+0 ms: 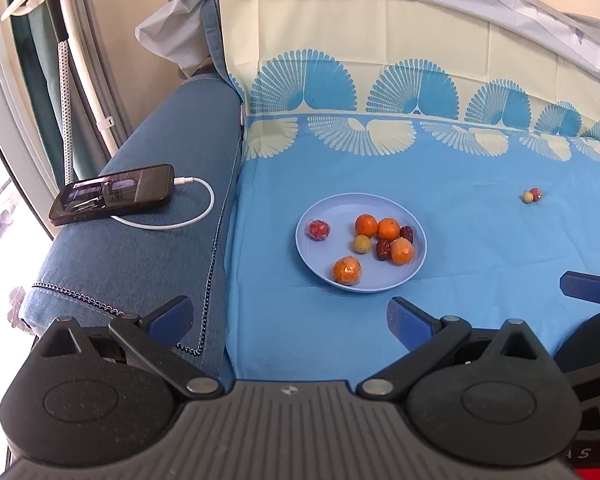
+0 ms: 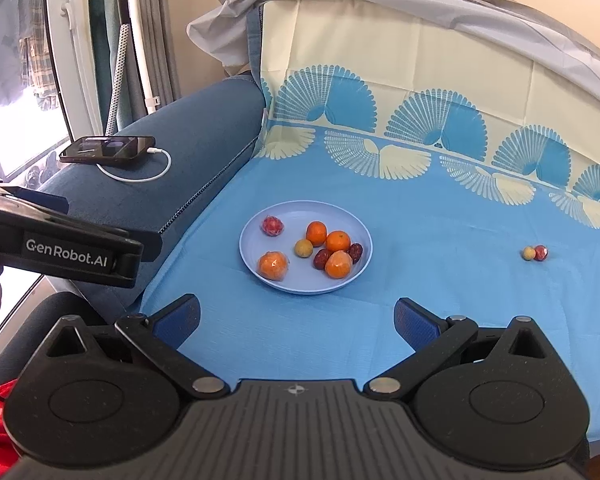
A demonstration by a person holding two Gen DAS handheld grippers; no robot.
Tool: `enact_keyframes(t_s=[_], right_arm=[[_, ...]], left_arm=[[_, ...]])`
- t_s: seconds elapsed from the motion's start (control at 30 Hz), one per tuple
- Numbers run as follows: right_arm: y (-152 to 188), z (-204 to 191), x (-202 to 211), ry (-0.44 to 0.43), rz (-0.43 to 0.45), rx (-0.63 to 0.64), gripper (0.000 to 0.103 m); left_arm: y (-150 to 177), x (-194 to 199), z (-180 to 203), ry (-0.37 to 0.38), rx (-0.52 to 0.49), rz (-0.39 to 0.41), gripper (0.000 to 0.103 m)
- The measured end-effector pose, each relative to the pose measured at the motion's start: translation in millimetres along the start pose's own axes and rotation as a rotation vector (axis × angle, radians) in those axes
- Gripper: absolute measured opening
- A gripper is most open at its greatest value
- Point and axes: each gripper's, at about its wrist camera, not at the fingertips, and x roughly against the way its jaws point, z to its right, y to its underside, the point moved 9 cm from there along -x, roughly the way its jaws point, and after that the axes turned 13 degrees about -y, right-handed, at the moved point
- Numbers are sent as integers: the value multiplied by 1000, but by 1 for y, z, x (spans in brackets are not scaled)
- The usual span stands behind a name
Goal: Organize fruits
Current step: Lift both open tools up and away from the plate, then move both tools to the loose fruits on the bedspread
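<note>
Both your grippers hang spread and empty over the near edge of the sofa seat: the left gripper (image 1: 290, 318) sits close to the armrest (image 1: 172, 152), the right gripper (image 2: 298, 320) just beside it, its fingers bare of any fruit. Most of the fruit is already gathered on the blue plate (image 2: 256, 268) in the middle of the blue sheet (image 2: 440, 320): four oranges (image 2: 338, 241), two dark dates (image 2: 321, 259), a yellow-green fruit (image 2: 303, 248) and a wrapped red one (image 2: 273, 225). What looks left is the stray pair well apart toward the right side of the seat, a small yellowish fruit (image 2: 528, 253) touching a small red fruit (image 2: 541, 253). You seem to be between picks, so the next move would be to reach your right gripper across to that pair, take one at a time, and pinch gently, since they are small, round and likely to roll.
</note>
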Motion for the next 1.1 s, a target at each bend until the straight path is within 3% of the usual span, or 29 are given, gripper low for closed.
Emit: enact_keyframes(t_s=[0.53,0.7,0.9,1.1], right_arm=[[7,20,-10,-1,10,-81,102],[8,44,-14,26,27,-120,102],[10,119,-11,161,85,-238,102],[12,239,-8,356,154,-346,102]], left_arm=[[0,-11,12,-8,-32,-39,103],[-7,-17,24,-4,-51,-49,103],[-18,-37,53,23,-89,-107,103],[-43,-62,101,50,-117,-148,103]])
